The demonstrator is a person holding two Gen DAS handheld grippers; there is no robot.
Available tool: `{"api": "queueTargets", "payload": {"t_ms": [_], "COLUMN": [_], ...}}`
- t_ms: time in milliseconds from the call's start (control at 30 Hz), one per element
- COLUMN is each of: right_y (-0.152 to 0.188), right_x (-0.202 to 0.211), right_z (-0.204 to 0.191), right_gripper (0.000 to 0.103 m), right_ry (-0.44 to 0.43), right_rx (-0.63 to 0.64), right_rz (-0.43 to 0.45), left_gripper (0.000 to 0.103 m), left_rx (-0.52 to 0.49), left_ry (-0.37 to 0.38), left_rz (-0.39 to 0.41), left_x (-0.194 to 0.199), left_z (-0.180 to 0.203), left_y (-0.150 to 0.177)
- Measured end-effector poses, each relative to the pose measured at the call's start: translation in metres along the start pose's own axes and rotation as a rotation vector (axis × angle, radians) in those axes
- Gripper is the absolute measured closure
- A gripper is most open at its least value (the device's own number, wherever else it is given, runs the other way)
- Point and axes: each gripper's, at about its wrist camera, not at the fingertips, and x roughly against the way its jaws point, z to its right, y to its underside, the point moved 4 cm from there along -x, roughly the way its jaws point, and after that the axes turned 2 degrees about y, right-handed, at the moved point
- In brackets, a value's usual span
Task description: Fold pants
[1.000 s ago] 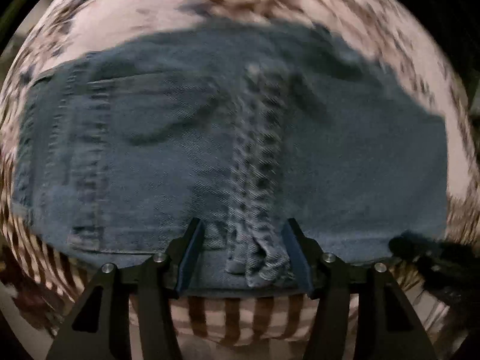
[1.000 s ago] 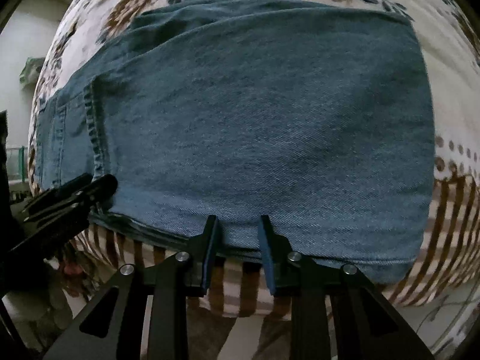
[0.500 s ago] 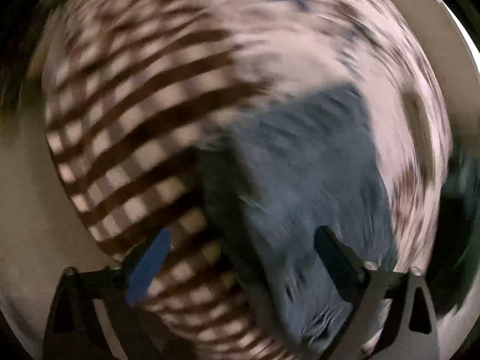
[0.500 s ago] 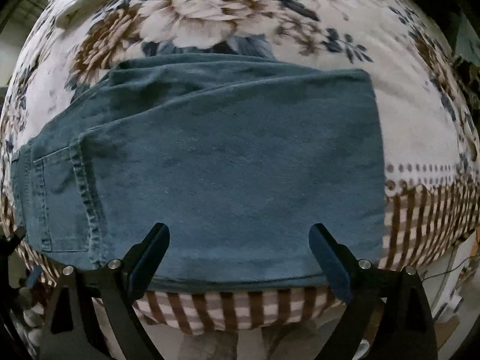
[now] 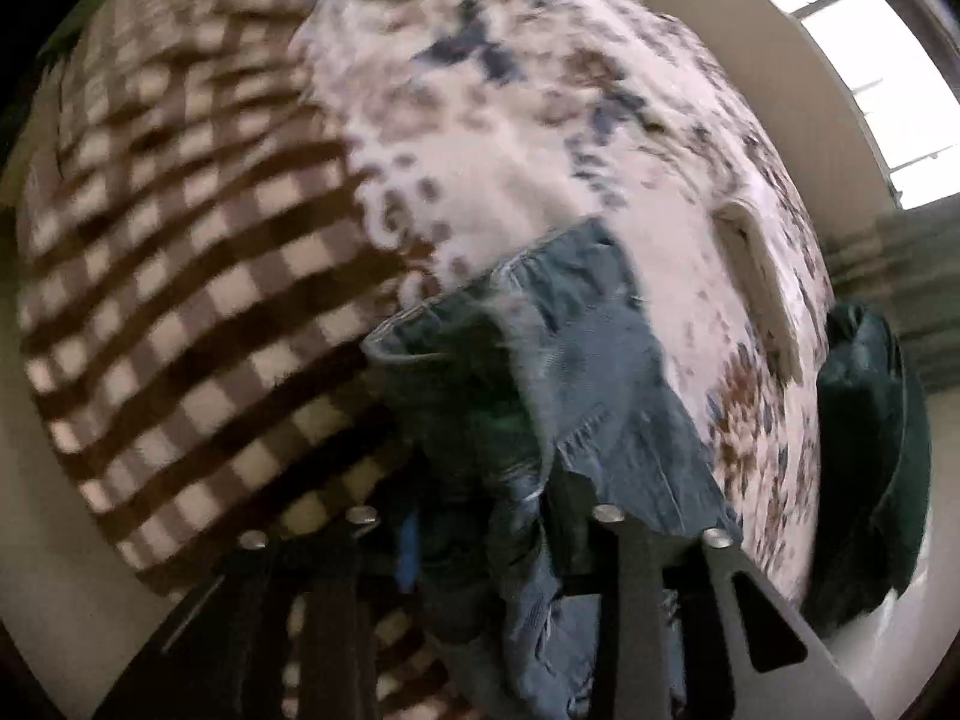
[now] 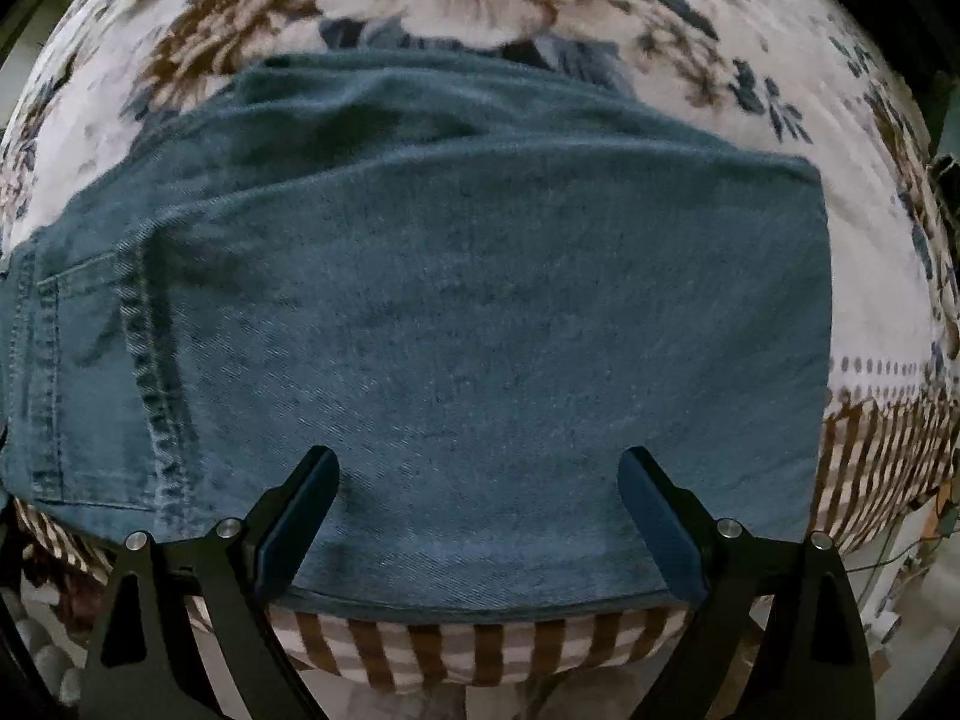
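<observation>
Most of the bed (image 6: 708, 6), floral on top and brown-checked along its near edge, is bare; the pants (image 6: 480, 312) lie along that near edge, already doubled into a flat rectangle, pocket end at left. Judged from this, at least one fold remains. Right gripper (image 6: 480, 516) hangs over the near hem, jaws spread wide, gripping nothing. Left gripper (image 5: 480, 531) has bunched denim between its jaws, which are closing on that end of the pants
</observation>
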Motion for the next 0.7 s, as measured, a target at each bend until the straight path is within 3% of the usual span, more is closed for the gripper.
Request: {"api": "queueTargets", "payload": {"t_ms": [67, 133, 200, 233, 300, 367, 400, 467, 567, 633, 700], "right_y": [0.003, 0.008, 0.008, 0.007, 0.005, 0.002, 0.000, -0.004, -0.011, -0.017, -0.020], "right_x": [-0.003, -0.009, -0.009, -0.009, -0.010, -0.010, -0.010, -0.008, -0.007, -0.008, -0.012], "right_z": [0.004, 0.014, 0.019, 0.025, 0.037, 0.042, 0.045, 0.054, 0.075, 0.088, 0.096], "right_gripper": [0.007, 0.007, 0.007, 0.007, 0.007, 0.007, 0.007, 0.007, 0.007, 0.007, 0.007], "right_ry": [0.000, -0.001, -0.008, -0.009, -0.009, -0.013, -0.016, -0.018, -0.030, -0.036, -0.033], "right_rx": [-0.017, -0.035, -0.057, -0.062, -0.074, -0.085, -0.093, -0.104, -0.115, -0.119, -0.122], "right_rz": [-0.004, -0.005, 0.004, 0.007, 0.022, 0.030, 0.036, 0.042, 0.038, 0.036, 0.041], "left_gripper": [0.051, 0.043, 0.040, 0.040, 0.052, 0.076, 0.078, 0.079, 0.078, 0.072, 0.067], "left_rx": [0.079, 0.119, 0.114, 0.113, 0.103, 0.065, 0.037, -0.066, -0.178, -0.181, -0.160], "left_ry": [0.027, 0.057, 0.036, 0.022, -0.022, -0.047, -0.037, -0.017, 0.022, 0.057, 0.045], "left_rz": [-0.045, -0.055, -0.045, -0.038, -0.007, 0.033, 0.054, 0.098, 0.092, 0.072, 0.042], "left_x": [-0.022, -0.033, -0.032, -0.029, -0.020, -0.002, 0.007, 0.026, 0.021, 0.007, -0.013], "left_z": [-0.016, -0.018, -0.013, -0.011, -0.004, 0.008, 0.016, 0.041, 0.066, 0.070, 0.068], "left_y": [-0.005, -0.004, -0.004, -0.003, -0.002, 0.000, 0.002, 0.007, 0.009, 0.003, -0.008]}}
